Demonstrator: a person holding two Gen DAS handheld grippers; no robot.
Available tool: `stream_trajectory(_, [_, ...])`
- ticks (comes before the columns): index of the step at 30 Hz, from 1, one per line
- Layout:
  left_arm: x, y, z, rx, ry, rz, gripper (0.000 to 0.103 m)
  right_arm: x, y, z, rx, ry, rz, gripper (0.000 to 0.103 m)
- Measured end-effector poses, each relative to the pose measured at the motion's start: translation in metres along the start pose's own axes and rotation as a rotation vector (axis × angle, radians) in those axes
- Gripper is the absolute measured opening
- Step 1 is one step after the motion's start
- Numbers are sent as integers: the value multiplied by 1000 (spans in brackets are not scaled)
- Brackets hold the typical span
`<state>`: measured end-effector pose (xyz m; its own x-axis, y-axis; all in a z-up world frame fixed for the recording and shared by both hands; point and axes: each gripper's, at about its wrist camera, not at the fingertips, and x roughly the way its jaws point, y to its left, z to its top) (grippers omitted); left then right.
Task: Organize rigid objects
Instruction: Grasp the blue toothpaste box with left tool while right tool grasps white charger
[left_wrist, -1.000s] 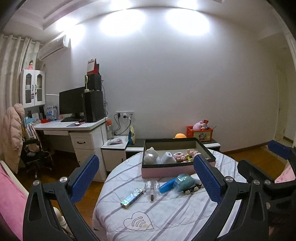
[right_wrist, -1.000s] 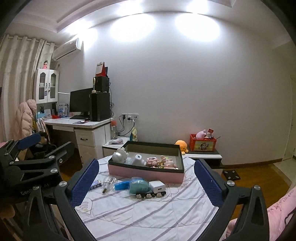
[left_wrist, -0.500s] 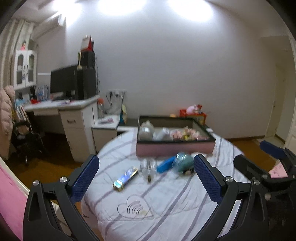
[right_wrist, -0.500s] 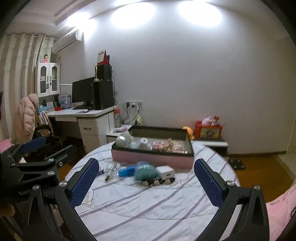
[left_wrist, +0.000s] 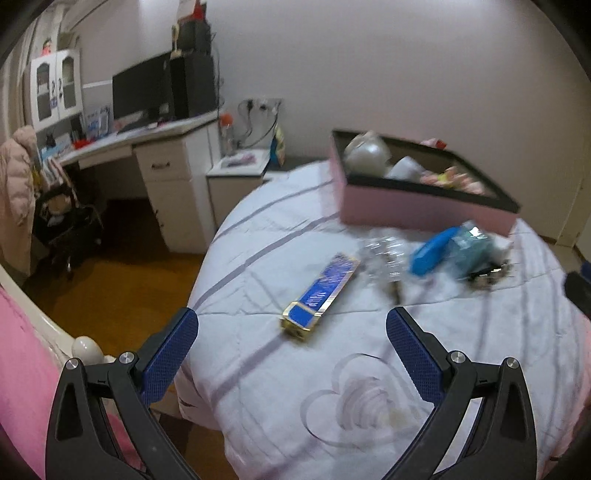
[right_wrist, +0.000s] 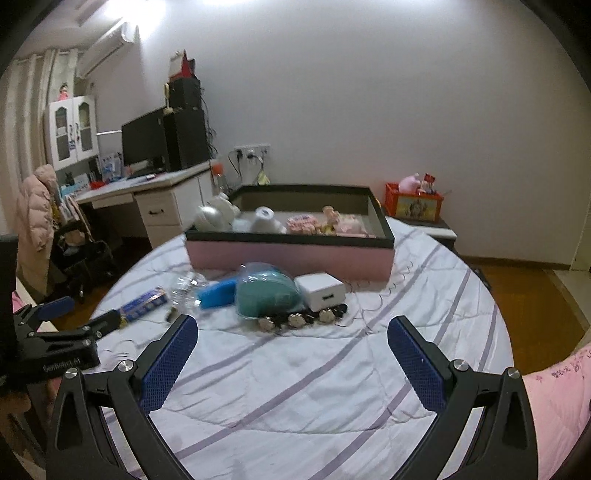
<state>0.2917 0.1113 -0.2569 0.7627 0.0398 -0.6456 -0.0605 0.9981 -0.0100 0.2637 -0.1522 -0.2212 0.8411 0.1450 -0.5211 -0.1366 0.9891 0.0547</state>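
A pink box with a black rim (right_wrist: 291, 254) (left_wrist: 421, 210) stands at the far side of the round table and holds several toys. In front of it lie a long blue and gold box (left_wrist: 320, 295) (right_wrist: 142, 301), a clear plastic item (left_wrist: 384, 254), a blue item (left_wrist: 430, 251) (right_wrist: 216, 293), a teal bagged thing (right_wrist: 267, 293), a white box (right_wrist: 320, 291) and a row of small metal pieces (right_wrist: 299, 319). My left gripper (left_wrist: 291, 352) is open, just short of the long box. My right gripper (right_wrist: 291, 354) is open and empty, short of the metal pieces.
The table wears a white cloth with purple stripes (right_wrist: 332, 387). A desk with a monitor (right_wrist: 147, 184) stands at the left, a chair with a coat (right_wrist: 37, 221) beside it. A red toy box (right_wrist: 413, 201) sits on a low cabinet behind.
Both grippers have moved down and closer to the table. The left view has tilted toward the long blue box, which now lies just ahead of its fingers.
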Motion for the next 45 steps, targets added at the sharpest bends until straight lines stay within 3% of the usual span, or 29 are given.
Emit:
stream_trajectory(5, [35, 0, 7, 36, 81, 4, 101, 24, -14, 2, 16, 54, -38, 103])
stream_trajectory(8, [49, -5, 12, 44, 128, -15, 94, 37, -23, 5, 27, 86, -65, 103])
stream_trajectory(9, [51, -7, 14, 47, 126, -14, 88, 40, -25, 6, 30, 91, -70, 103])
stream_trajectory(10, [50, -10, 16, 54, 116, -24, 74, 44, -28, 7, 32, 100, -71, 103])
stream_trajectory(16, [51, -22, 23, 82, 125, -71, 33, 57, -34, 9, 38, 136, -68, 103])
stream_trajectory(21, [48, -28, 24, 84, 140, -83, 21, 68, -37, 8, 31, 180, -68, 103])
stream_trajectory(30, [40, -41, 15, 106, 135, -81, 21, 102, -45, 24, -3, 240, -76, 103])
stream_trajectory(37, [41, -39, 16, 105, 143, -85, 21, 137, -36, 34, -98, 295, -67, 103])
stream_trajectory(39, [41, -38, 17, 103, 147, -88, 21, 143, -35, 36, -111, 307, -39, 99])
stream_trajectory(42, [42, -38, 17, 97, 147, -92, 21, 150, -35, 39, -113, 319, 11, 73])
stream_trajectory(43, [42, -38, 17, 97, 147, -91, 21, 152, -34, 39, -110, 324, 31, 60])
stream_trajectory(45, [42, -37, 17, 96, 144, -91, 21, 151, -32, 39, -116, 322, 61, 47])
